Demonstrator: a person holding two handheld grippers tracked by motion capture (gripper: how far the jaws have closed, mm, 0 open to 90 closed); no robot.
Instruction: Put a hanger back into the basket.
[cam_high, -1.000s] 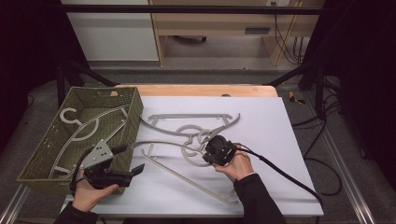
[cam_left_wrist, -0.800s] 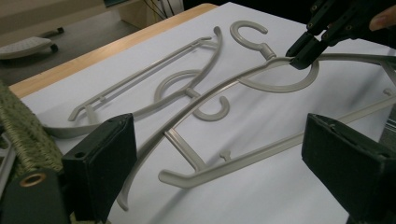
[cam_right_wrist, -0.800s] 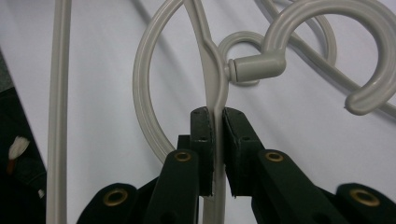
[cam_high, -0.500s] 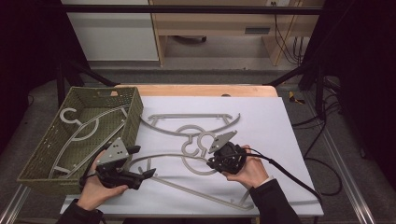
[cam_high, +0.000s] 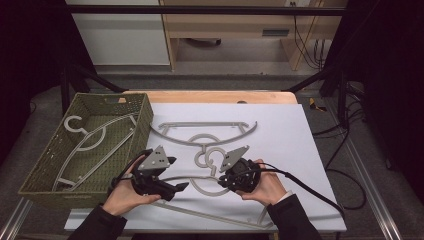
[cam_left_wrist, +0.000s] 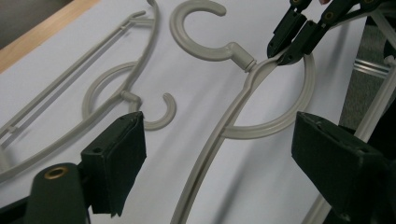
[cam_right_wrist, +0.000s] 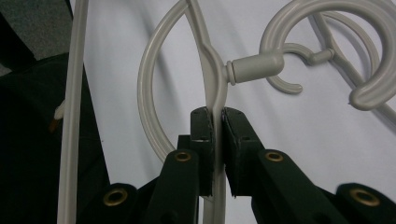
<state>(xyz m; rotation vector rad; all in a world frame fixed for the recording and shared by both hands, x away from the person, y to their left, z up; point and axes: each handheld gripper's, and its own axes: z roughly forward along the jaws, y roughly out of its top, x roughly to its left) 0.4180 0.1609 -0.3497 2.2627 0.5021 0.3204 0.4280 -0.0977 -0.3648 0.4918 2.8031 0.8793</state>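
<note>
Near the table's front edge, right gripper clamps a half-hidden hanger.

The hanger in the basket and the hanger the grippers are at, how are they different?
The hanger in the basket lies inside the green basket, untouched; the near hanger lies on the white table. The right gripper is clamped on the near hanger beside its hook, and the left gripper has open fingers around its arm. Both are pale grey plastic with round hooks.

Three grey hangers: two on the bench, one inside the single green basket. Two tools.
</note>
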